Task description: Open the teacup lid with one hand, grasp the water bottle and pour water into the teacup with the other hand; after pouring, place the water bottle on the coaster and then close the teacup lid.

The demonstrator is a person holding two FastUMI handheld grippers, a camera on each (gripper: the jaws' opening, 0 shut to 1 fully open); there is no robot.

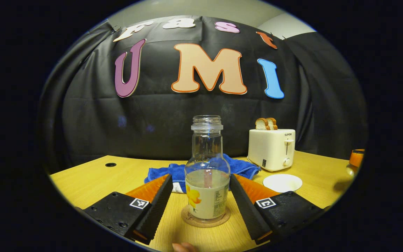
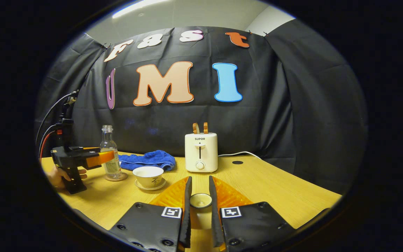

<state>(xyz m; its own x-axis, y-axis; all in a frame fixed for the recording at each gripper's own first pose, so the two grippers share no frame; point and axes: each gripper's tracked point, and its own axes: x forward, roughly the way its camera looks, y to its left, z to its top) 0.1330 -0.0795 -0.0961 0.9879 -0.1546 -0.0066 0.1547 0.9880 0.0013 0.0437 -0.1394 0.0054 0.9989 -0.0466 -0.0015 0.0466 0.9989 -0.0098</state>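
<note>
A: The yellow table point(image 2: 264, 196) stands before a black cloth wall, with a toaster point(image 2: 201, 152) and a blue towel point(image 2: 149, 159) at the back.

B: Which step is it?

A: I think the pouring is finished. The water bottle point(image 1: 207, 171) stands on the coaster point(image 1: 205, 217), between the fingers of the left tool point(image 1: 201, 196), which is released and not touching it.

B: And the right tool point(image 2: 199, 206)?

A: It is clenched on the teacup lid point(image 2: 200, 200). Next, it must carry the lid left to the open teacup point(image 2: 148, 176).
</note>
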